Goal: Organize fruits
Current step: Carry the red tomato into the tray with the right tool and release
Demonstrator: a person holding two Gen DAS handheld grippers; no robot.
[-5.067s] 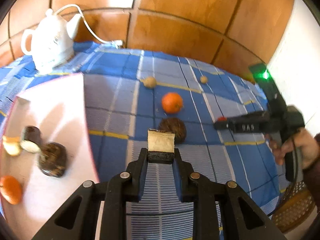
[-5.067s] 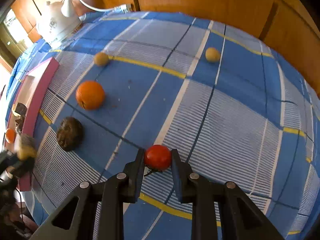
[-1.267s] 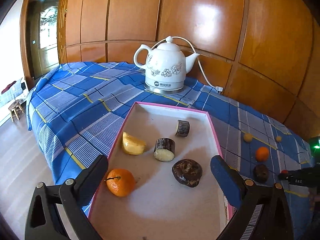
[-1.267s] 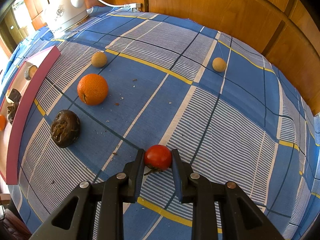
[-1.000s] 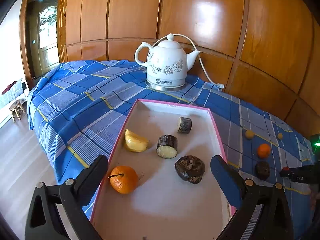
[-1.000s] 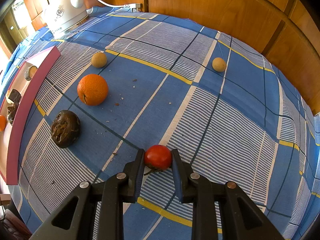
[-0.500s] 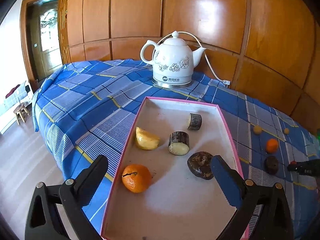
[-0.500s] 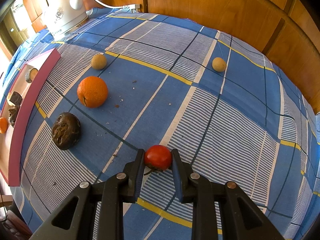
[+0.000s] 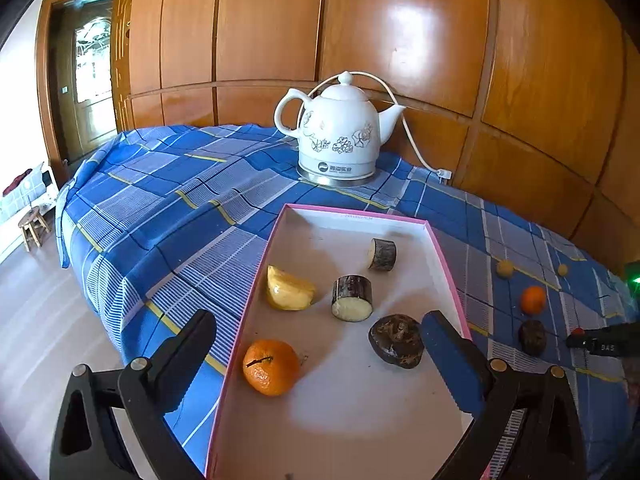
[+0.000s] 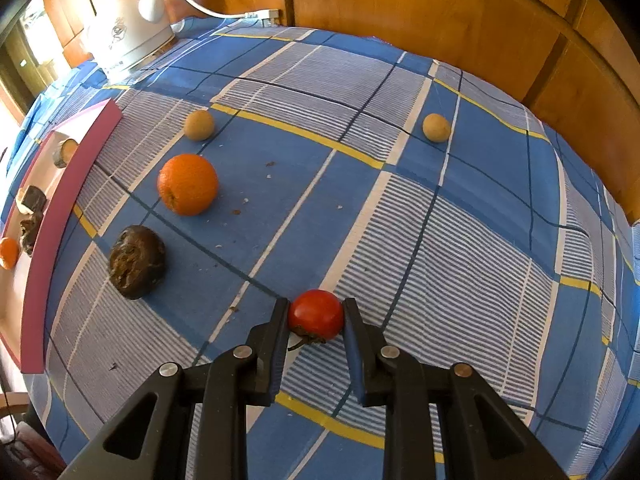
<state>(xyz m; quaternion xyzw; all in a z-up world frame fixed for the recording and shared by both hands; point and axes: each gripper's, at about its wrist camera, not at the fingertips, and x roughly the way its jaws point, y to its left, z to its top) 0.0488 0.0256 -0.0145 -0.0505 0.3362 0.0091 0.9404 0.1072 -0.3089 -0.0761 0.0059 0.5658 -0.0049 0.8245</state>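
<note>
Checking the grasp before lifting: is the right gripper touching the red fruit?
Touching. In the right wrist view both fingers of the right gripper press against the red fruit.

Glossy wood panelling (image 9: 400, 40), woven checked cloth (image 10: 400, 220), glazed white kettle (image 9: 340, 140).

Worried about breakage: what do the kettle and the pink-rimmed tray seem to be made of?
Kettle: probably glazed ceramic, glossy white with printed flowers, on a shiny metal-looking base. Tray: likely cardboard, thin pink walls and a matte pale floor.

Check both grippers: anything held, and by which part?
Right hand-held gripper clamps the tomato across its sides. Left hand-held gripper is open, holding nothing.
</note>
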